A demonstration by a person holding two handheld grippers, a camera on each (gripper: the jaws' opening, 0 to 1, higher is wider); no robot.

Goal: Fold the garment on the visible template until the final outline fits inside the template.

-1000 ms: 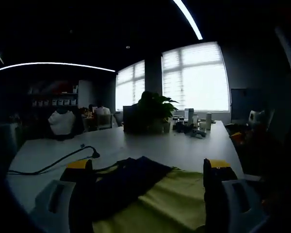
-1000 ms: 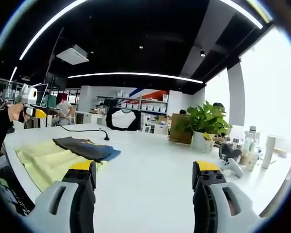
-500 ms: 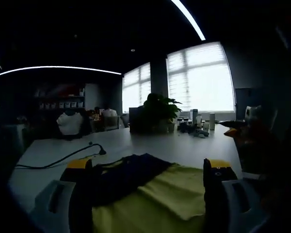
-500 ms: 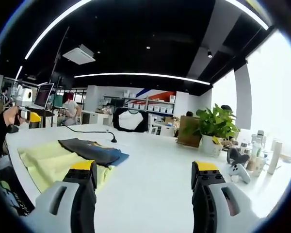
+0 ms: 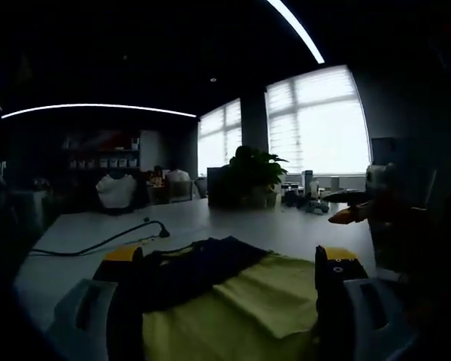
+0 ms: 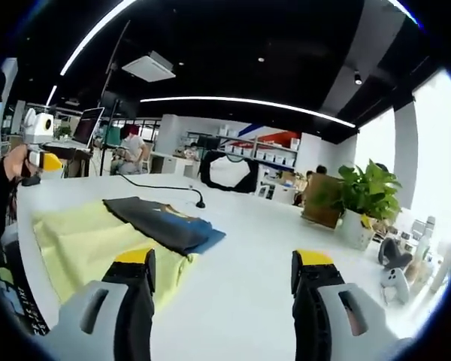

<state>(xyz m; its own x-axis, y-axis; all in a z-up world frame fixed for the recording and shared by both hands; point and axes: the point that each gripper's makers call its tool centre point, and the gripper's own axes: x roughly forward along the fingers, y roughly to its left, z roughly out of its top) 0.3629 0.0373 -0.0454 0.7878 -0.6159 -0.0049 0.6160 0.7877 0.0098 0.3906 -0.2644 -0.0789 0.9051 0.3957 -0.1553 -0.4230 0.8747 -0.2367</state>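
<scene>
Long white table (image 6: 233, 278) carried everything. On it a pale yellow cloth sheet, taken for the template (image 6: 83, 241), lay spread flat. A dark navy garment with a blue edge (image 6: 161, 222) lay folded on the template's far side, long axis running along that far edge, the blue edge overhanging slightly onto bare table.

Right gripper view: right gripper (image 6: 222, 301) hung above bare table, jaws wide apart, nothing between them. Garment lay ahead and to the left of it, near but apart. The other gripper, in a hand, showed at the view's far left beyond the template.

Left gripper view, dim: template (image 5: 233, 308) ran under and between the jaws of the left gripper (image 5: 229, 286), also wide and empty. Garment (image 5: 199, 267) sat just ahead, left of centre.

Judgement: left gripper sat nearer the cloth and over it; right gripper would have to reach left across open table.

Black cable (image 6: 161, 188) trailed behind the garment. Potted green plant (image 6: 361, 207) stood at the far right of the table.
</scene>
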